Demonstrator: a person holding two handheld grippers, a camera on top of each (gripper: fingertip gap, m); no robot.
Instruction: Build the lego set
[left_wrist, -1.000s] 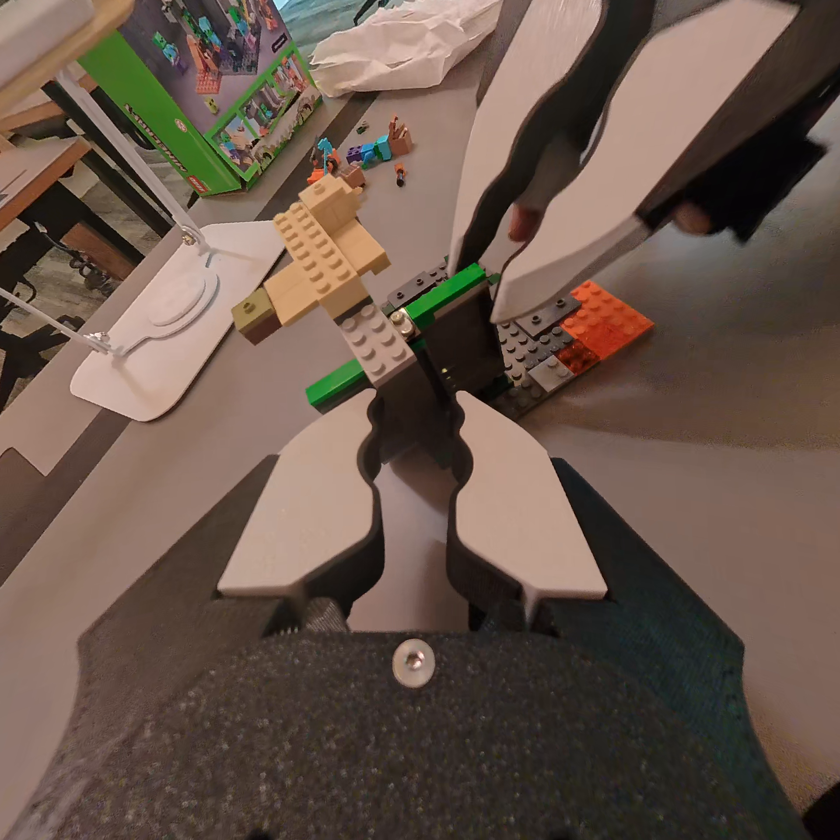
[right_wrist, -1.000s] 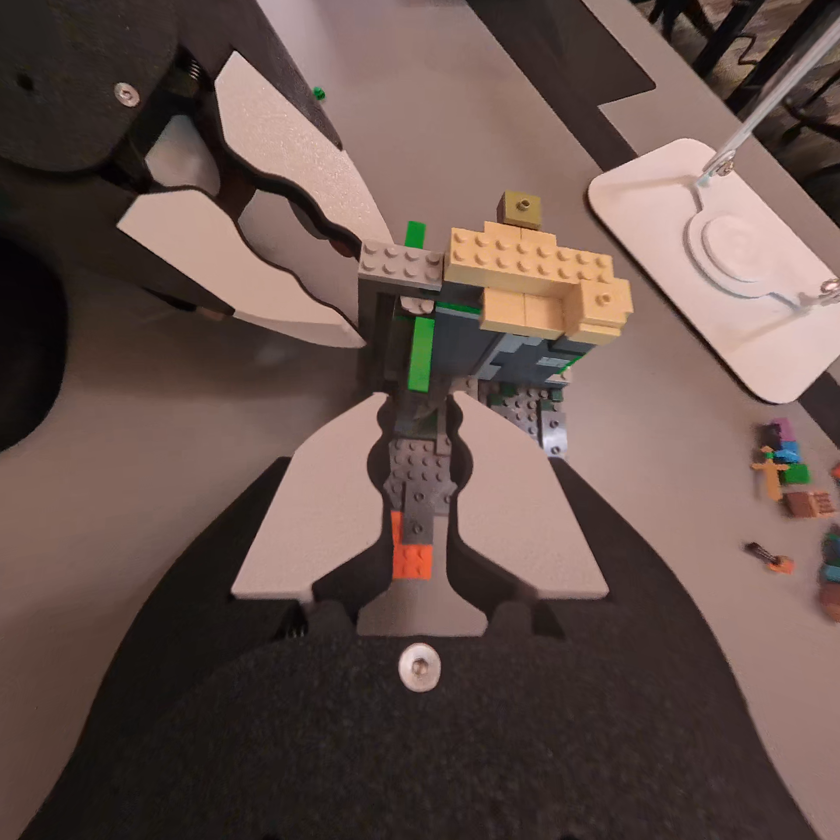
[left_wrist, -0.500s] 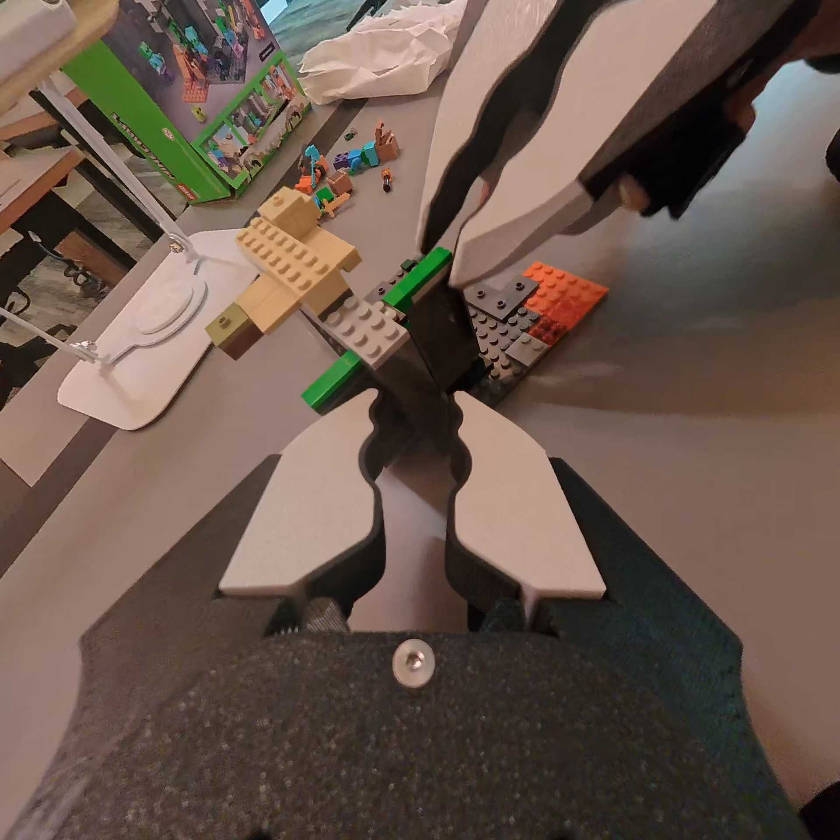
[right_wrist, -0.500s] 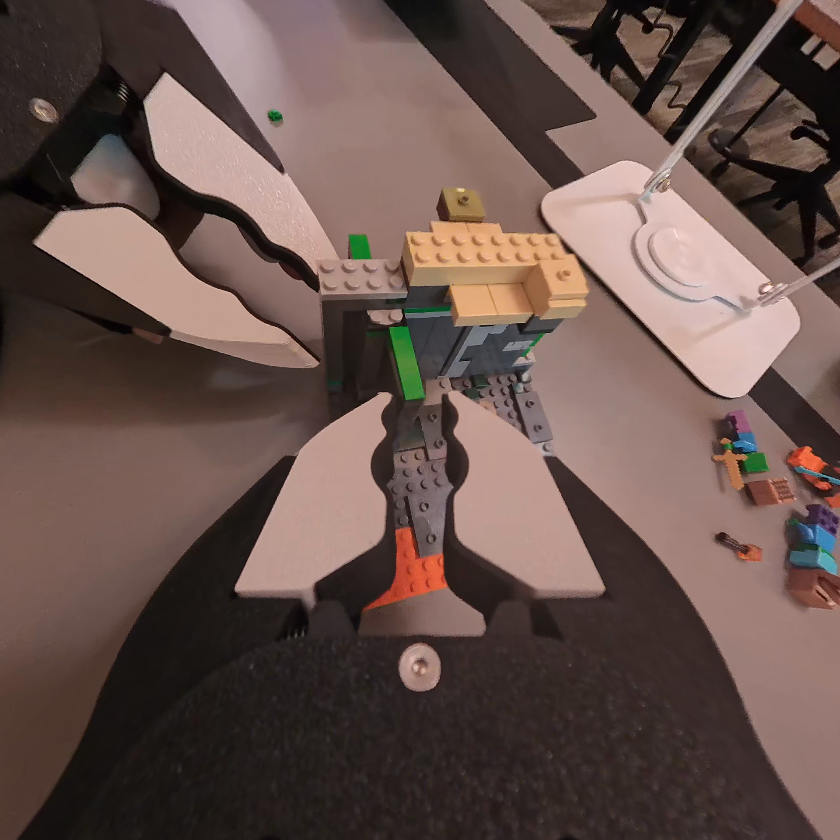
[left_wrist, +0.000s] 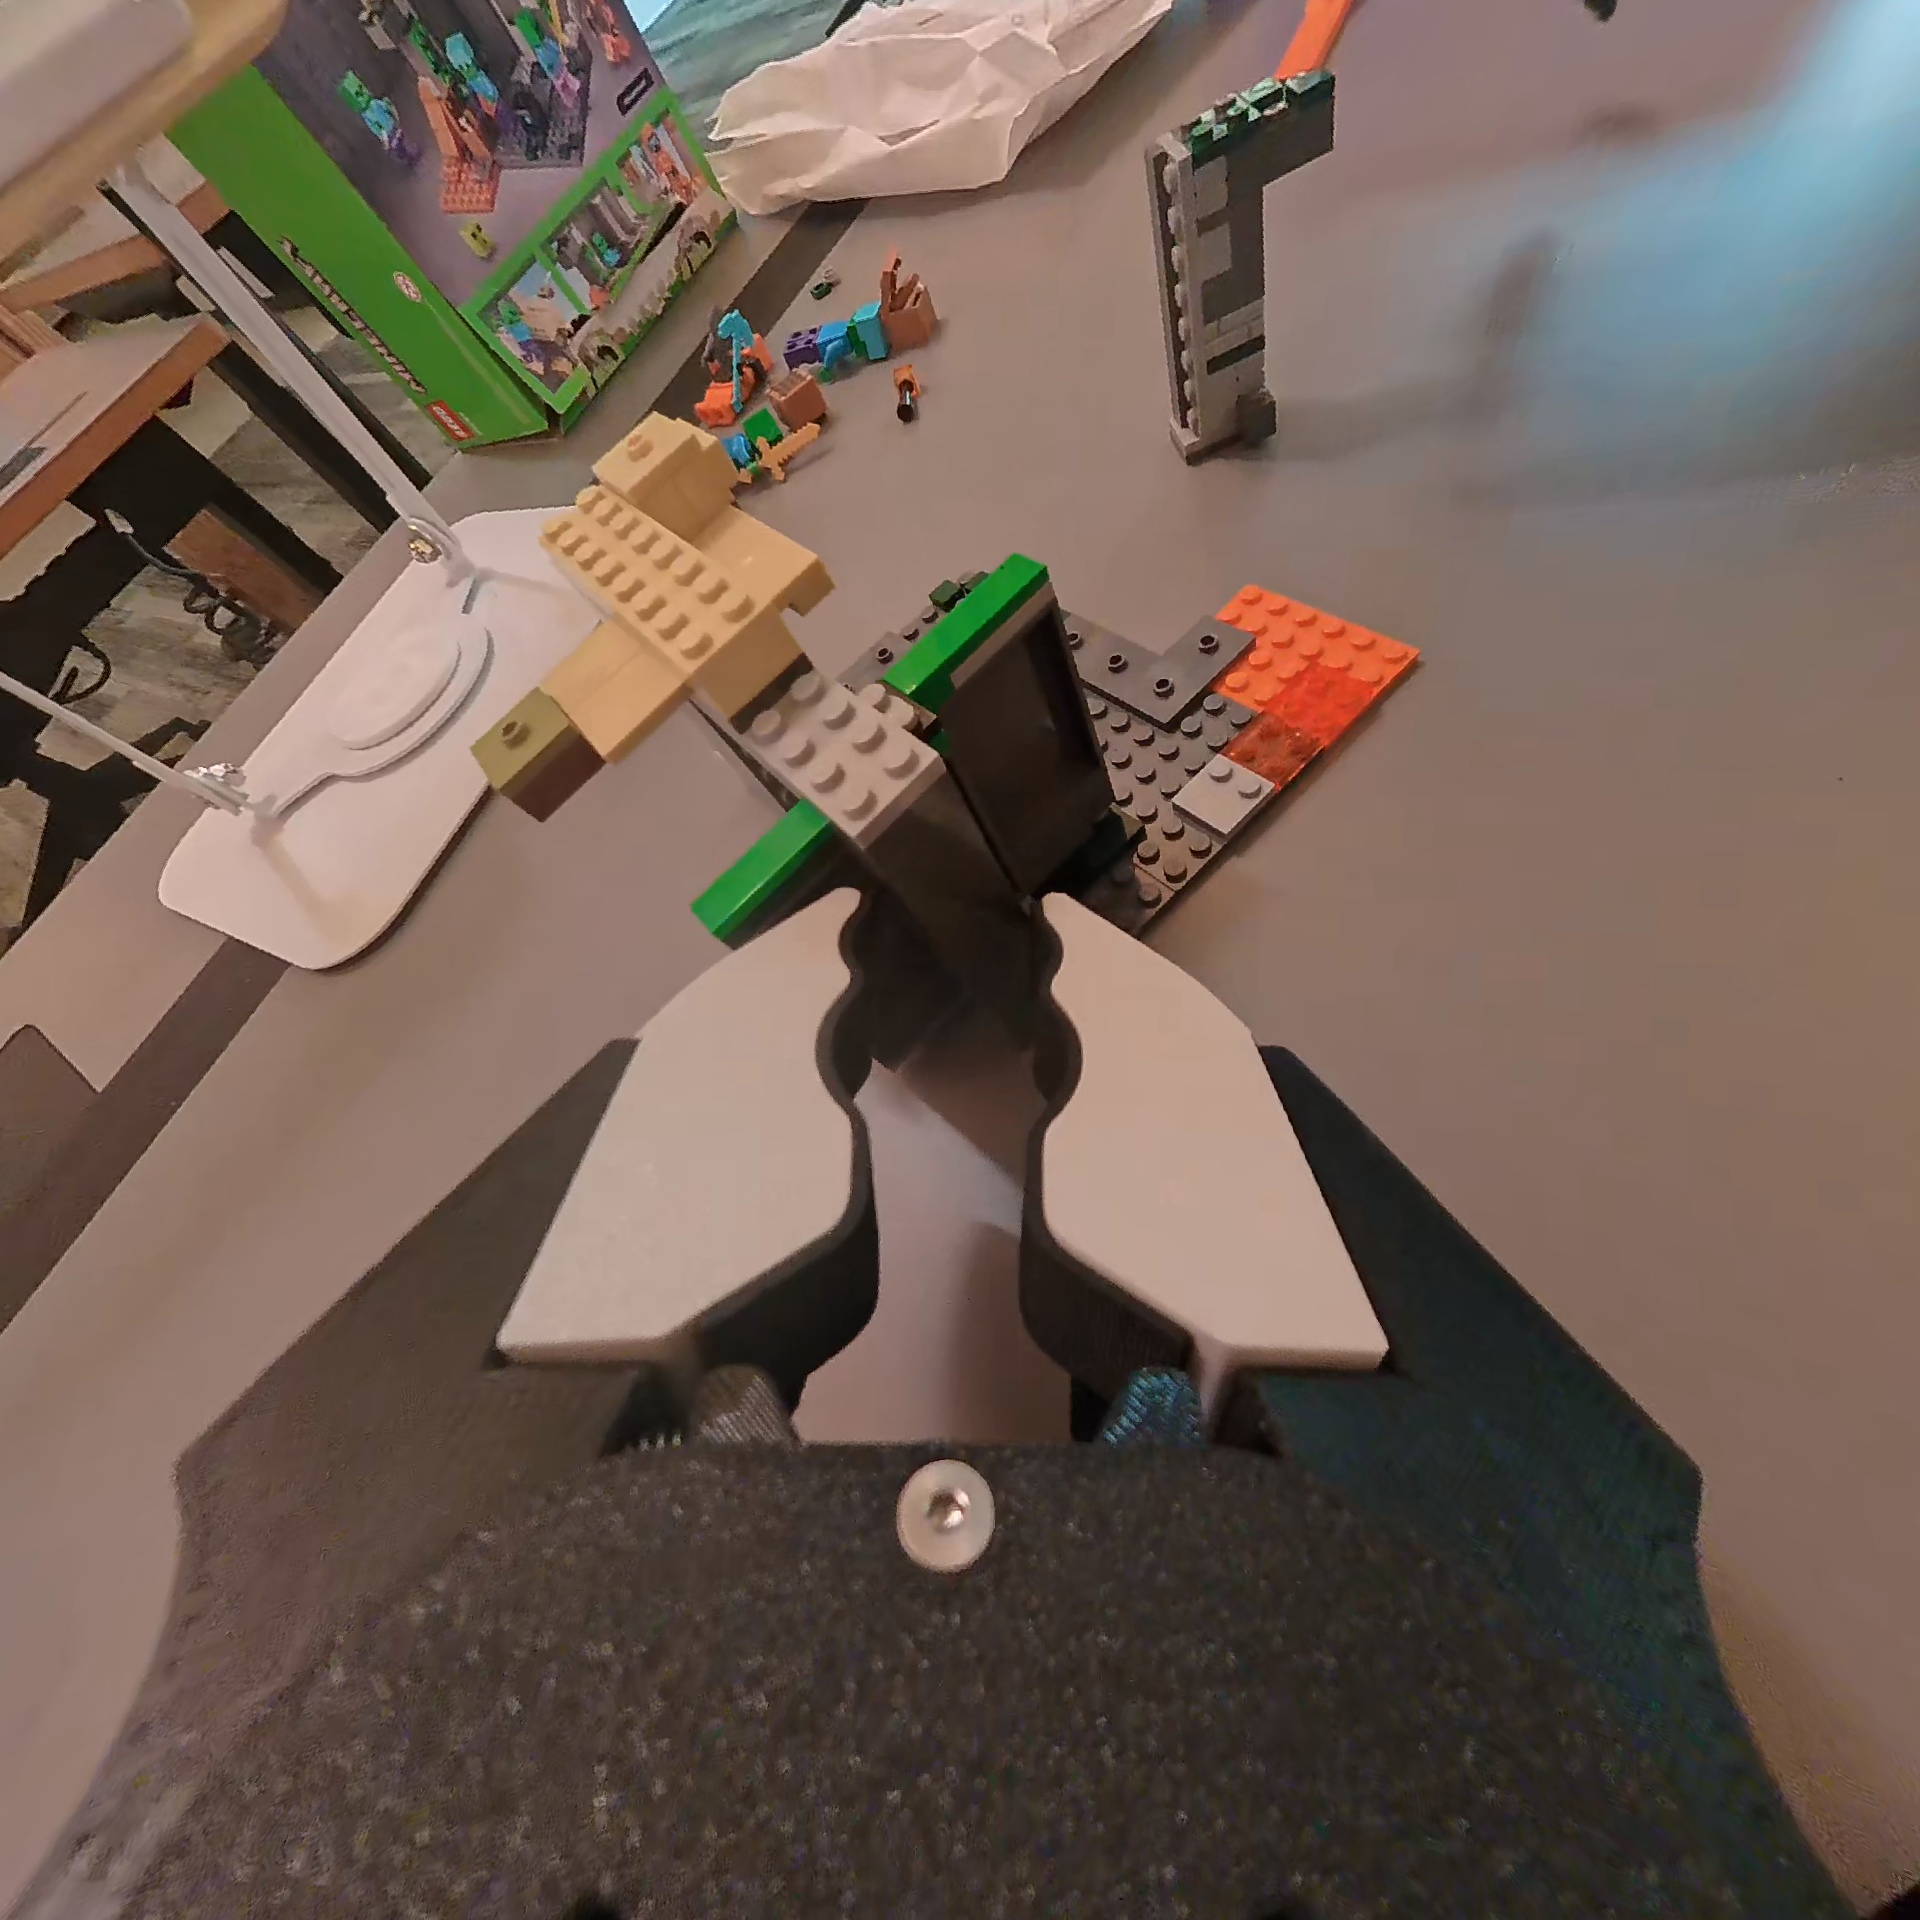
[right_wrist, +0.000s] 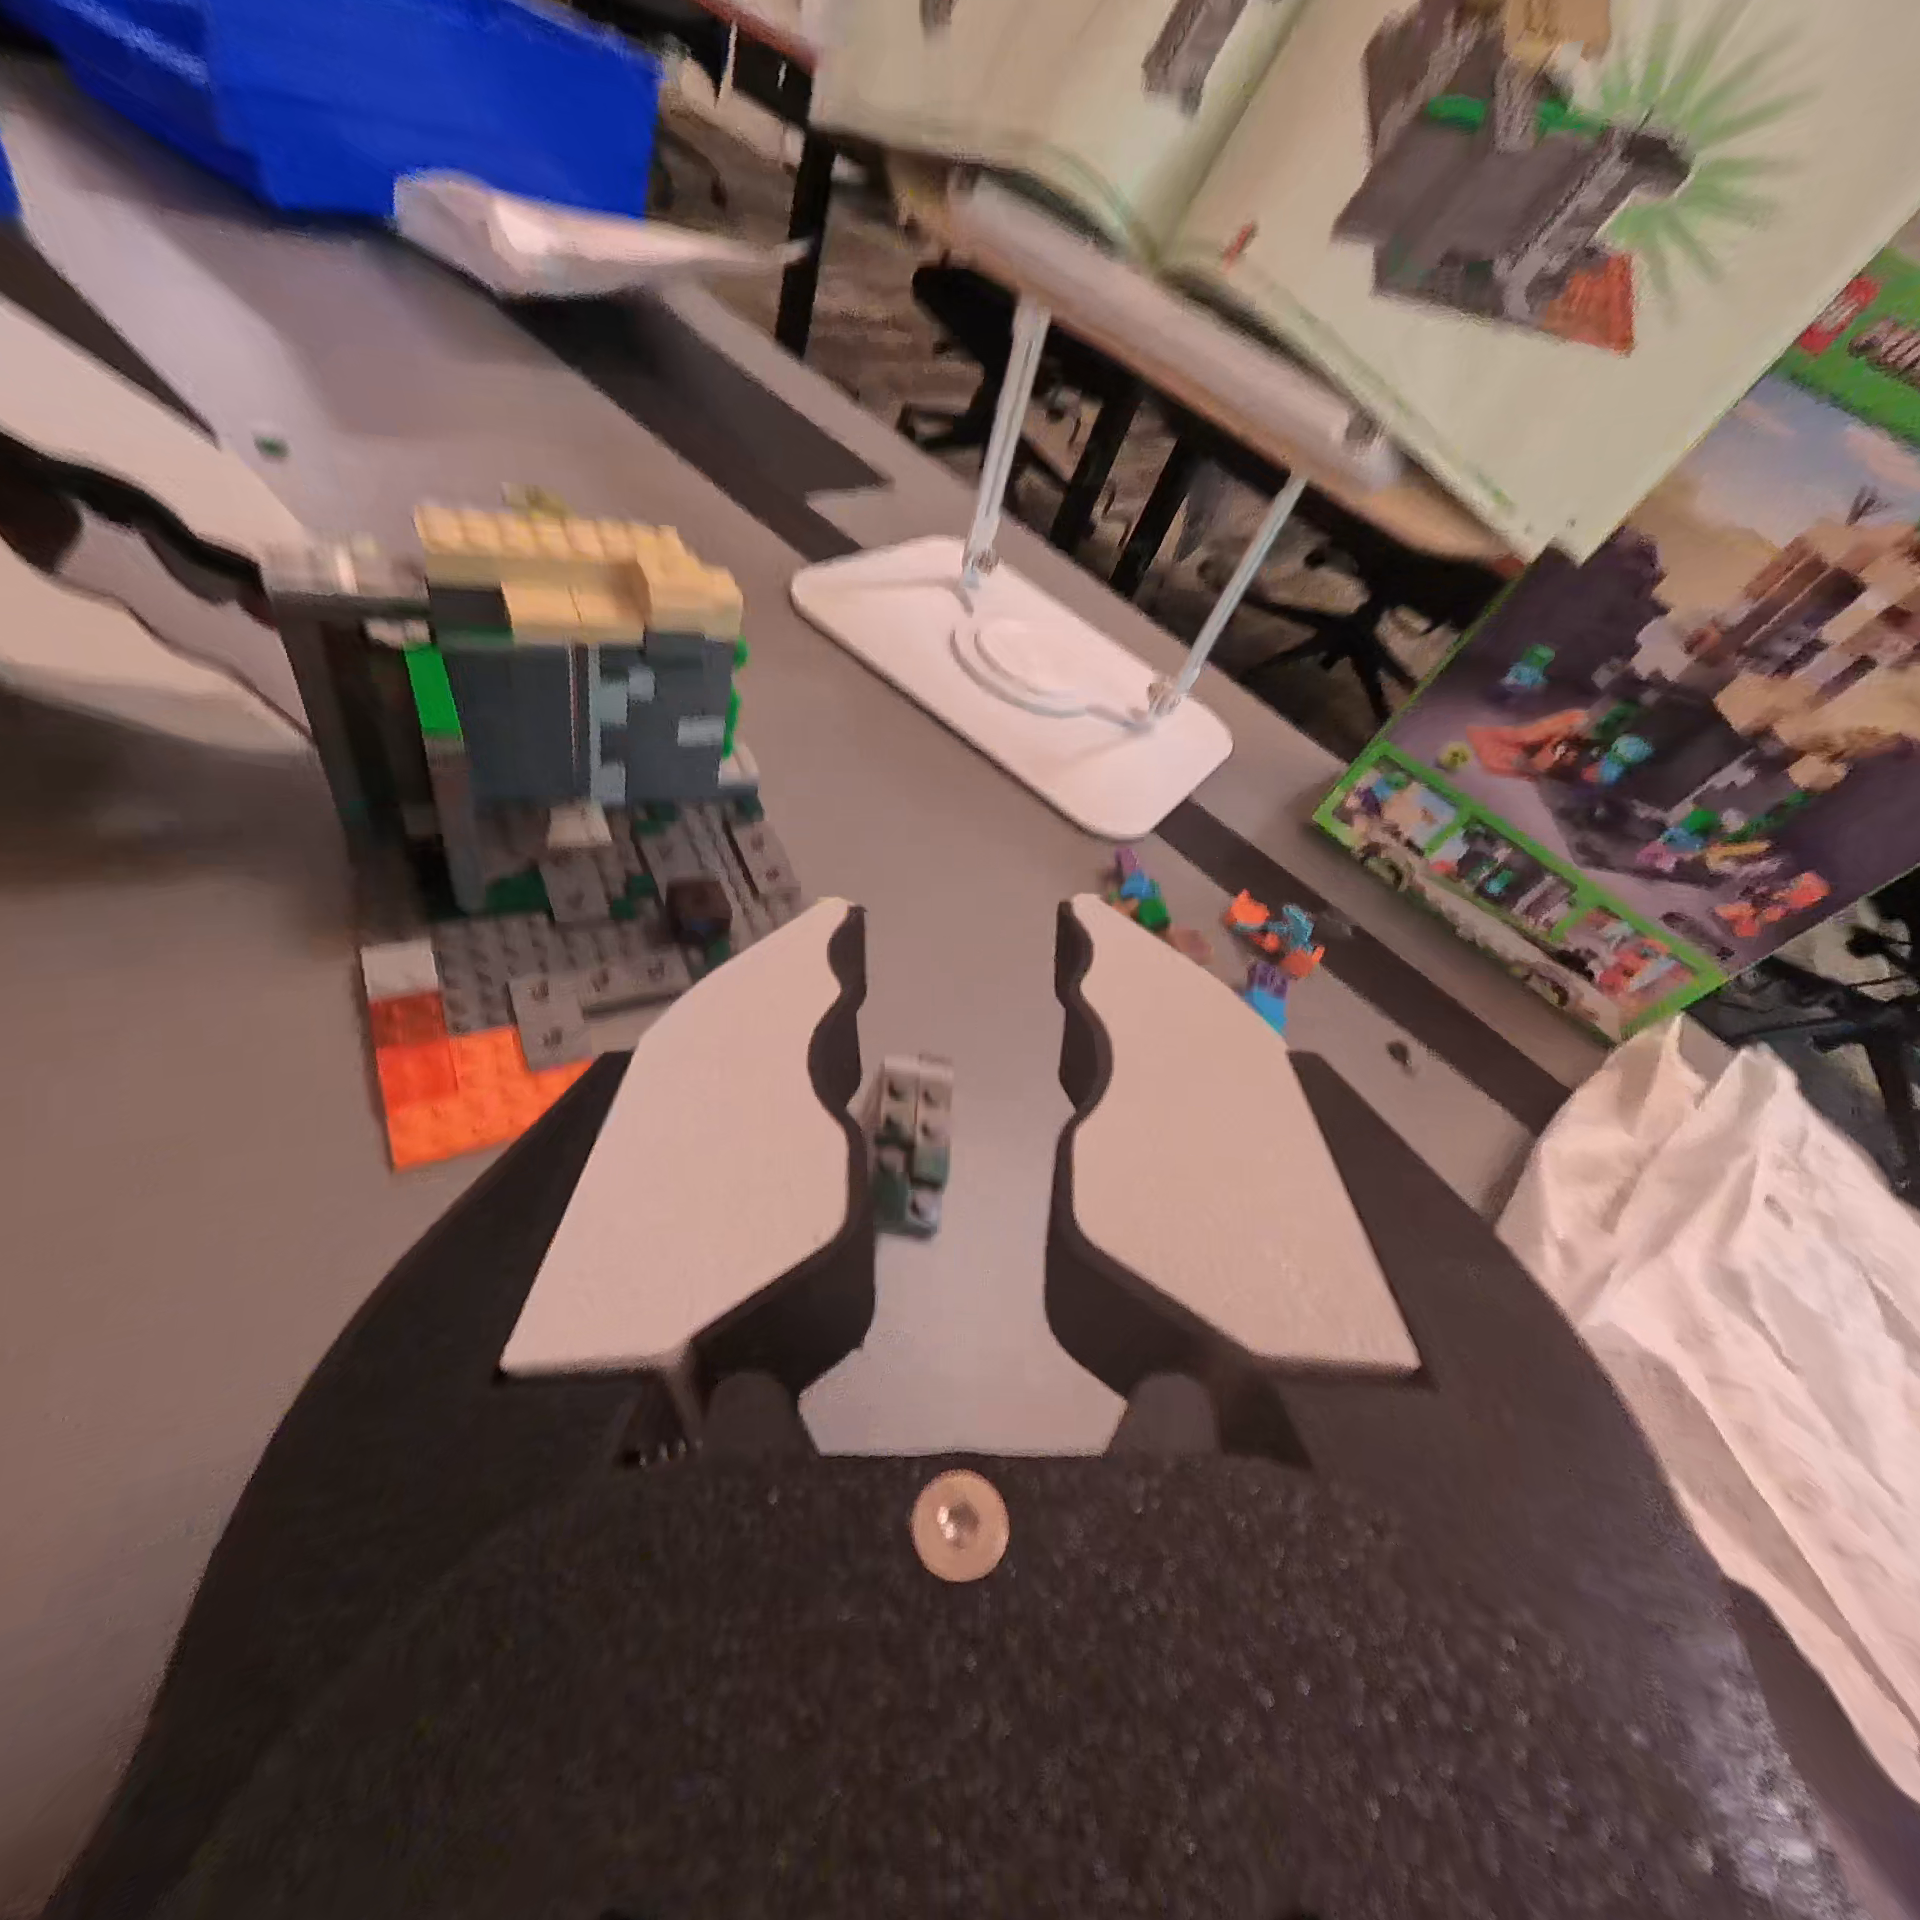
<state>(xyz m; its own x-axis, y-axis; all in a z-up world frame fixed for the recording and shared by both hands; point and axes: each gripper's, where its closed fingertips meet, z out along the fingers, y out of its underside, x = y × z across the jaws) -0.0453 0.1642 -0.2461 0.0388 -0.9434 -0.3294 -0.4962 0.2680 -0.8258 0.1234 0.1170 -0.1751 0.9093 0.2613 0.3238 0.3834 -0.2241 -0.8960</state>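
The lego build (left_wrist: 997, 748) stands on a dark grey and orange baseplate (left_wrist: 1320, 655), with a tan roof (left_wrist: 675, 613) and a green bar. My left gripper (left_wrist: 951, 914) is shut on the dark wall at the build's near side. The build also shows in the right wrist view (right_wrist: 582, 717), with the left gripper's fingers (right_wrist: 125, 499) against its left side. My right gripper (right_wrist: 956, 914) is open, apart from the build. A small grey wall section (right_wrist: 914, 1132) lies on the table between its fingers, untouched. That section also shows far off in the left wrist view (left_wrist: 1216, 270).
The green set box (left_wrist: 447, 239) stands at the table's far left, next to a white stand base (left_wrist: 343, 748) that carries the open instruction booklet (right_wrist: 1403, 208). Loose small pieces (left_wrist: 810, 364) lie behind the build. A white paper bag (left_wrist: 914, 94) lies at the back. One gripper's finger ends stand about 20 cm off the other's. The tan roof (left_wrist: 675, 613) lies some 5 cm from my left tips, 15 cm from my right tips. It is also in sight in the right wrist view (right_wrist: 472, 523).
My right gripper has left the build, swung away to the grey wall section and opened a little wider. My left gripper still holds the build's wall.
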